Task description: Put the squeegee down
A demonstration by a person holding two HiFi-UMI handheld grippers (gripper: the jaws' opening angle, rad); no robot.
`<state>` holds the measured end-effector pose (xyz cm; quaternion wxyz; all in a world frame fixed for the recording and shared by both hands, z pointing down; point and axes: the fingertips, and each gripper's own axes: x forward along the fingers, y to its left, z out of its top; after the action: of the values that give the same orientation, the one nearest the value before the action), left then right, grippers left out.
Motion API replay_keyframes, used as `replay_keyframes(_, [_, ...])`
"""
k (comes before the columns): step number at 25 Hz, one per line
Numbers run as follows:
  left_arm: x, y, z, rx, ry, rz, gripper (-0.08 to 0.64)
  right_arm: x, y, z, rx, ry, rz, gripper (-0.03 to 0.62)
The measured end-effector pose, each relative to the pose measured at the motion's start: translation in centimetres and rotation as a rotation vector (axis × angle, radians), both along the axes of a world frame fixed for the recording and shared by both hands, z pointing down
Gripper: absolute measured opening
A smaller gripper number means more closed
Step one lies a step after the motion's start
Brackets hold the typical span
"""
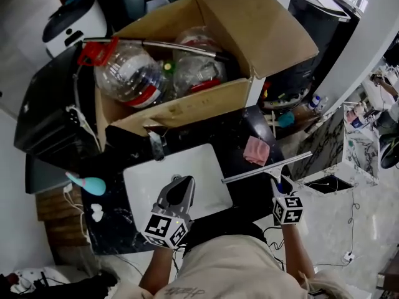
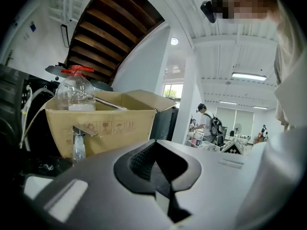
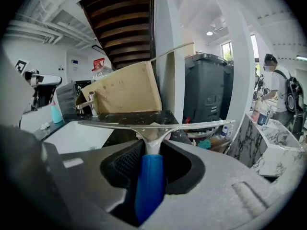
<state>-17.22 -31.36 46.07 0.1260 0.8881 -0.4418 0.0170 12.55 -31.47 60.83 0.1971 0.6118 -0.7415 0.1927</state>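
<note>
The squeegee (image 1: 267, 168) has a long metal blade and a blue handle (image 3: 149, 186). My right gripper (image 1: 280, 182) is shut on that handle and holds the blade level above the black counter (image 1: 240, 129), just right of the white sink (image 1: 143, 179). In the right gripper view the blade (image 3: 153, 125) spans the frame just ahead of the right gripper (image 3: 152, 152). My left gripper (image 1: 181, 189) hovers over the sink, jaws shut with nothing in them. In the left gripper view the left gripper (image 2: 154, 164) faces the cardboard box (image 2: 96, 123).
A pink cloth (image 1: 256, 150) lies on the counter beyond the blade. The faucet (image 1: 156, 145) stands at the sink's back edge. The open cardboard box (image 1: 187, 108) holds plastic bottles. A teal object (image 1: 90, 182) lies left of the sink. A dark bin (image 3: 204, 90) stands to the right.
</note>
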Motion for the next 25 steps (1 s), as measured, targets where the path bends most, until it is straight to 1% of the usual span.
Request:
replay_keyframes(3, [-0.1,0.2,-0.2,-0.003,-0.01,-0.021,0.015,0.2,-0.6,1.8,-0.047,-0.001,-0.015,0.123])
replay_keyframes(9, [-0.3,0.3,-0.1,-0.025,-0.031,-0.075,0.015,0.3,-1.1,5.5,-0.142,-0.033,-0.026,0.123])
replay_keyframes(12, [-0.2,0.2,0.1,-0.035,-0.047,-0.084,0.015,0.0,-1.4,6.4,-0.163,-0.034,-0.034,0.123])
replay_keyframes(15, [0.0,0.2,0.3,-0.043,-0.06,-0.091,0.015,-0.5,-1.4,7.2,-0.18,-0.008,-0.06,0.123])
replay_keyframes(25, [1.4,0.3,0.1,-0.051,-0.063,-0.081,0.015,-0.8,-1.5,7.9,-0.218,0.037,-0.077,0.124])
